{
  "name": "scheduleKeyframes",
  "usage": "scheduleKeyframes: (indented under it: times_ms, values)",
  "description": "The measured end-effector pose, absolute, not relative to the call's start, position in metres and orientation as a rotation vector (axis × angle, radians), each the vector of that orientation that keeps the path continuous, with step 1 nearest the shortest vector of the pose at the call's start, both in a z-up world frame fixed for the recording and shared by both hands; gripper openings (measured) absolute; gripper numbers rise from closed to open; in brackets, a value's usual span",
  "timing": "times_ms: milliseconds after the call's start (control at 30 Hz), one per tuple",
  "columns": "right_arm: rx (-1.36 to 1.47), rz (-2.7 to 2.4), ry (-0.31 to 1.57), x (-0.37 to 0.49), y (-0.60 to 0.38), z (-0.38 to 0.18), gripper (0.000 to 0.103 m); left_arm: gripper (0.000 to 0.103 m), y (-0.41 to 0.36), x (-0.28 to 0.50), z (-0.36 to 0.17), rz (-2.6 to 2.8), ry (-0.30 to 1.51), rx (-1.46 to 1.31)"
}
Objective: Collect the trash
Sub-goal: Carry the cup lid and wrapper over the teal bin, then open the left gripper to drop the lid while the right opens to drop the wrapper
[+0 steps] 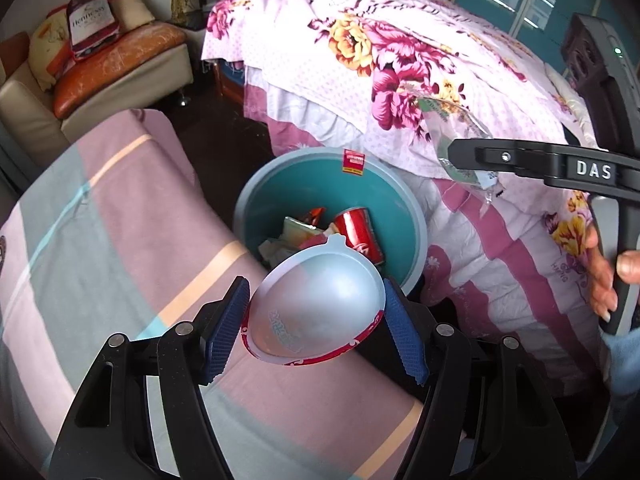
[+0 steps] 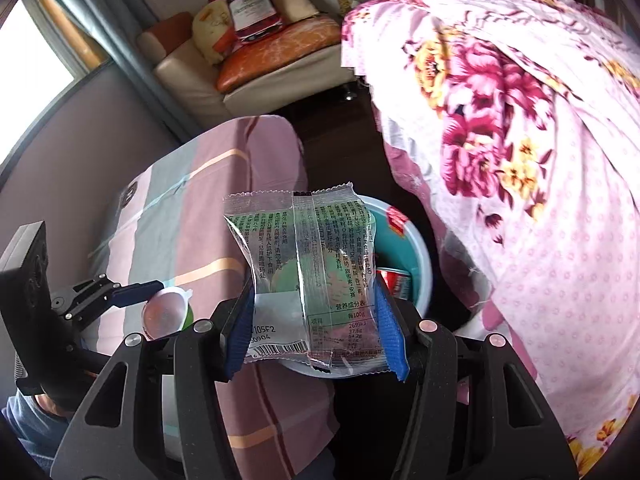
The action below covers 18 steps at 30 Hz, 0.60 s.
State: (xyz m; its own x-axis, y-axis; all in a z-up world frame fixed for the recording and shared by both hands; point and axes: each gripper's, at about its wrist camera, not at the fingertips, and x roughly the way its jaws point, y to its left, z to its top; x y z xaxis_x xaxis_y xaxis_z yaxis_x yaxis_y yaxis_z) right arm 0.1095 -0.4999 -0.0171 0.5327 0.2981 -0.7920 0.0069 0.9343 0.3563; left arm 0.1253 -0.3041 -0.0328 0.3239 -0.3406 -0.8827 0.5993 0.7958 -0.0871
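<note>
**Teal bin between two beds, both tongs loaded**

Teal plastic is lining the inside of the trash bin [image 1: 384, 200], which is standing on the dark floor between a striped pink-and-grey bed [image 1: 120, 240] and a floral quilt [image 1: 380, 60]. Inside it a red can [image 1: 358, 232] is lying among crumpled wrappers [image 1: 296, 232], and a red sticker [image 1: 354, 161] is clinging to the inner wall near the rim.

The left gripper [image 1: 316, 322] is clenching a small foil-lidded cup [image 1: 316, 312] between its blue pads [image 1: 228, 328], the silver lid facing the camera with its pull tab pointing towards the bin. The cup is hanging just in front of the bin's near rim, over the edge of the striped bed.

The right gripper [image 2: 316, 324] is gripping a clear snack wrapper [image 2: 304, 268] printed with green text and a barcode, holding it upright so it is covering most of the bin [image 2: 416, 252] behind it. From the left wrist view this wrapper [image 1: 460, 148] is sitting above and to the right of the bin, against the quilt.

A cream sofa [image 1: 100, 80] with cushions is standing at the far wall.
</note>
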Motion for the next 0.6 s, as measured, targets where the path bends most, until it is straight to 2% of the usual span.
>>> scheduleKeyframes:
  times_ms: [500, 533, 600]
  values:
    - [0.372, 0.140, 1.055, 0.132, -0.521, -0.040, 0.052, 0.069, -0.334, 0.149, -0.062, -0.669, 1.128, 0.264]
    - [0.372, 0.138, 1.057, 0.133, -0.521, -0.040, 0.052, 0.070, -0.336, 0.149, -0.063, -0.674, 1.127, 0.262]
    - [0.373, 0.133, 1.060, 0.134, -0.522, -0.041, 0.052, 0.078, -0.339, 0.150, -0.063, -0.668, 1.128, 0.263]
